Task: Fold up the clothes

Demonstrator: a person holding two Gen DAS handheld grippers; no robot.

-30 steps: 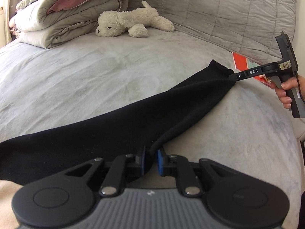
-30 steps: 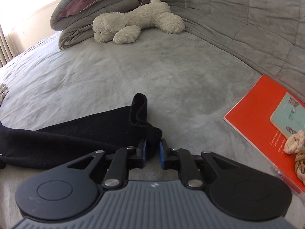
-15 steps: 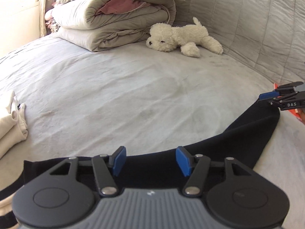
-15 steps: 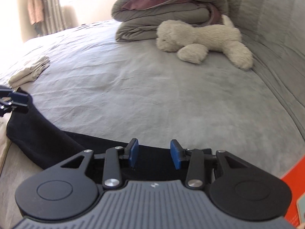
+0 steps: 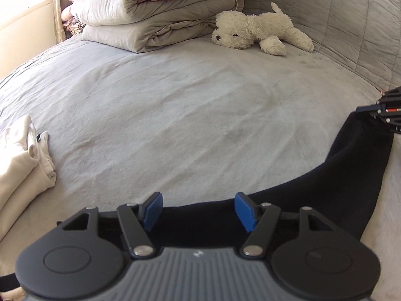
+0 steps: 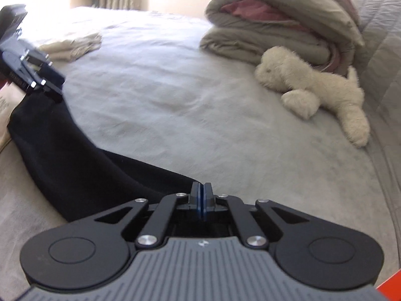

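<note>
A long black garment (image 5: 313,200) lies stretched across the grey bed (image 5: 175,105), from under my left gripper to the right edge. My left gripper (image 5: 198,200) hovers over its near end with the jaws wide apart and still opening; the blue pads (image 5: 153,208) touch no cloth. In the right wrist view the same garment (image 6: 75,160) runs from the left gripper (image 6: 54,85) to my right gripper (image 6: 201,188), whose pads are pressed together at the cloth's edge. From the left wrist view the right gripper (image 5: 361,111) pinches the garment's far corner.
A pile of folded cream clothes (image 5: 22,165) sits at the left. A white plush dog (image 5: 250,30) and stacked grey duvets (image 5: 155,17) lie at the back, against a quilted backrest (image 5: 351,25). An orange book corner (image 6: 391,286) shows at bottom right.
My left gripper let go of the black garment and opened wide. My right gripper opened, then shut again at the garment's end. Both views have swung across the bed.
</note>
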